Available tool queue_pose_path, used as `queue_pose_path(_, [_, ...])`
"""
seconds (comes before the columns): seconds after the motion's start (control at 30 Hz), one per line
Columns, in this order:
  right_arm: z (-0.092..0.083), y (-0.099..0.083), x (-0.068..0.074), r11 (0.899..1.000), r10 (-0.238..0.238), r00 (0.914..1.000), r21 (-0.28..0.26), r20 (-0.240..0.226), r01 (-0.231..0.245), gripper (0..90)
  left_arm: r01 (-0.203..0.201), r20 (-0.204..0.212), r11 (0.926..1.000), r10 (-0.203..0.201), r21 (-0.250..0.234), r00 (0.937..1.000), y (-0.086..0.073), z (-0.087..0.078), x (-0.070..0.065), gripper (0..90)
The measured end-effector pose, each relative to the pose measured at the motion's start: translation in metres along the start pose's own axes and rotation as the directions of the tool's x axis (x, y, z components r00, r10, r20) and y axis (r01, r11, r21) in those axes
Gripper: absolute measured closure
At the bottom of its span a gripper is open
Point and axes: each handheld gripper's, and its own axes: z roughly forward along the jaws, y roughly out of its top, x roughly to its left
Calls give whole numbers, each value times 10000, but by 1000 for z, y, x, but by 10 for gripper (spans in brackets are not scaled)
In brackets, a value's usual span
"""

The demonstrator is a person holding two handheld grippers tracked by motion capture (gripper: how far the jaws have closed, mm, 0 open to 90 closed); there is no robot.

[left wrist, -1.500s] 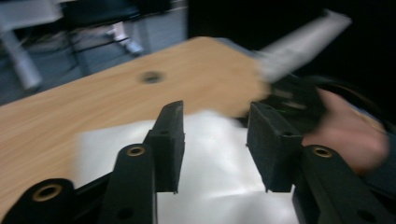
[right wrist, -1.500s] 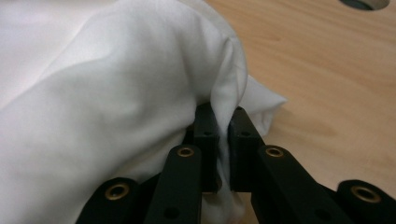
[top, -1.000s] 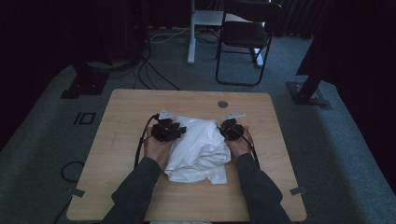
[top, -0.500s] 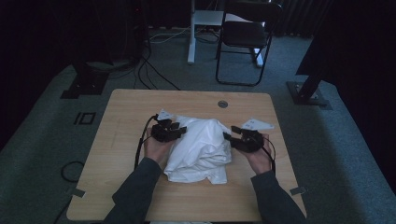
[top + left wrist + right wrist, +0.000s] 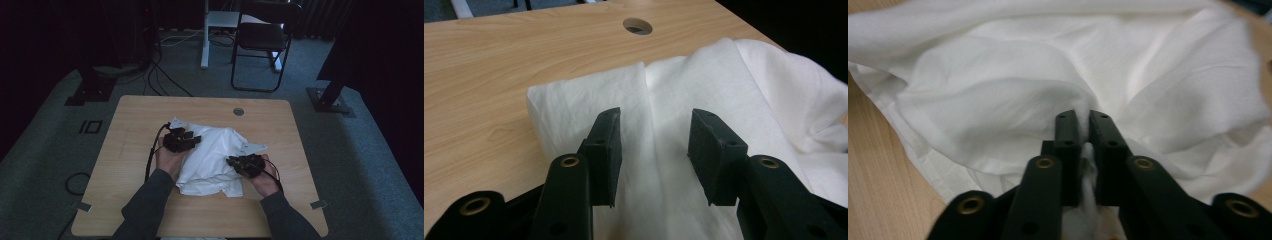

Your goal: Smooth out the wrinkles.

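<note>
- While the white cloth (image 5: 212, 157) is lying crumpled at the middle of the wooden table (image 5: 130, 125), we are pinching a fold of it in the right gripper (image 5: 1080, 131), whose jaws have just been closing on it.
- Farther out, we are holding the left gripper (image 5: 654, 145) over the cloth's flat edge, jaws parted, gripping nothing.
- Beyond, a black chair (image 5: 262, 40) is standing.

My high view looks down and forward over the counter (image 5: 150, 115); both gripper views sit low and close, sharing the white cloth (image 5: 215, 155).
</note>
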Motion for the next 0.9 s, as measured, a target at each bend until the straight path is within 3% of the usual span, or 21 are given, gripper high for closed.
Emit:
queue_pose_path(0.1, [-21, 1, 1, 9982, -37, 9999, -605, 112, 44, 848, 24, 16, 10000, -24, -55, 10000, 0, 0, -1, 560])
queue_pose_path(0.17, [-36, 2, 1, 9951, 22, 10000, -984, -75, -29, 846, 25, 29, 10000, -25, -67, 10000, 0, -1, -1, 559])
queue_pose_path(0.3, [-56, -2, 3, 9917, 6, 9999, -1286, -111, -20, 853, 71, 17, 9999, -71, -79, 10000, 0, -2, 0, 553])
queue_pose_path(0.47, [-57, -27, 8, 9989, -172, 9998, -445, -29, 171, 863, 111, -7, 9998, -111, -160, 9999, 0, -3, 2, 550])
queue_pose_path(0.63, [-38, -59, 5, 9985, 244, 9993, 507, -296, -228, 861, 66, -174, 9998, -70, -191, 9998, 5, -2, 8, 540])
queue_pose_path(0.73, [-37, -61, 3, 9982, 441, 9983, 425, -373, -425, 858, 169, -399, 9989, -186, -435, 9990, 12, 3, 18, 520])
queue_pose_path(0.8, [-38, -58, 2, 9987, 359, 9987, 383, -365, -345, 855, 459, -759, 9970, -506, -629, 9958, 17, 8, 25, 518])
queue_pose_path(0.9, [-38, -53, 3, 9989, 218, 9990, 423, -401, -201, 828, 907, -861, 9939, -959, -625, 9917, 21, 21, 37, 502])
